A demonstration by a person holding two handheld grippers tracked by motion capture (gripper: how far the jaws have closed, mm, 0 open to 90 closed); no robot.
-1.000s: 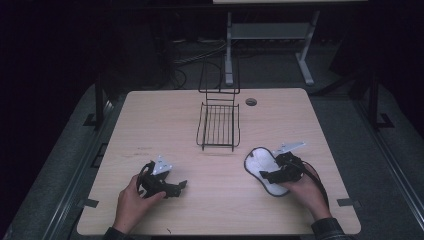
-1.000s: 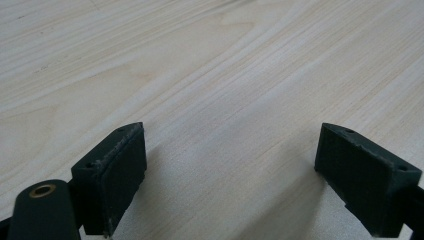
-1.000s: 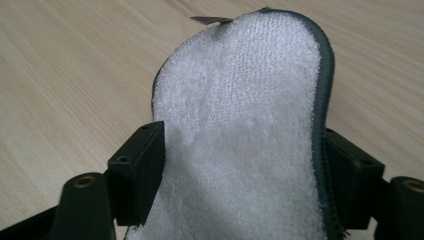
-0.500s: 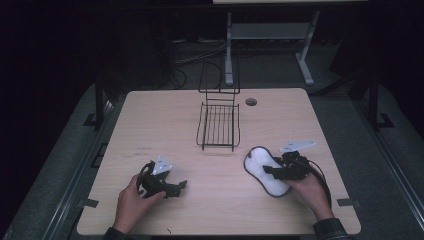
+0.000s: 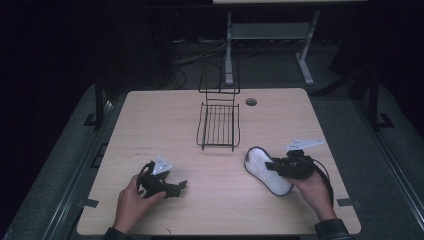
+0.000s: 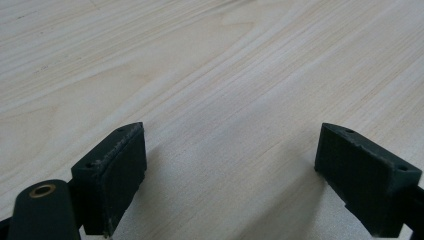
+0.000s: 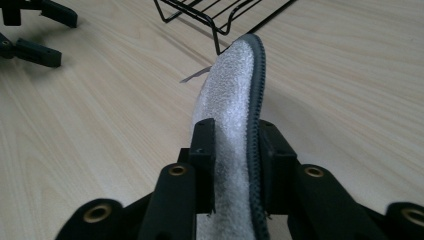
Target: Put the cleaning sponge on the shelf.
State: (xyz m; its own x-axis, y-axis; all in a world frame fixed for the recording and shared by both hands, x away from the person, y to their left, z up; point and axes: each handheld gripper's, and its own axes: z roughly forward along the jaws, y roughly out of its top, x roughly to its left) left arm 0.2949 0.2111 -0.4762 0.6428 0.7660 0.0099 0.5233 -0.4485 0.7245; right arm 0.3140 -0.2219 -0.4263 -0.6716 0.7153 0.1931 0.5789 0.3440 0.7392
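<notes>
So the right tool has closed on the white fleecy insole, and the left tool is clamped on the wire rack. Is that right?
Not quite. The right tool does grip the white fleecy insole, but the left tool is open over bare table, as the left gripper view shows. In the high view the wire rack stands apart from it, untouched.

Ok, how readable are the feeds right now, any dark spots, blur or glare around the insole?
High view: the table is lit evenly, the surroundings are near black, and the white insole looks slightly washed out. Right gripper view: sharp on the insole between the jaws, the wire rack crisp too. Left gripper view: the near pads are a bit soft and cast faint shadows on the wood; no glare.
</notes>
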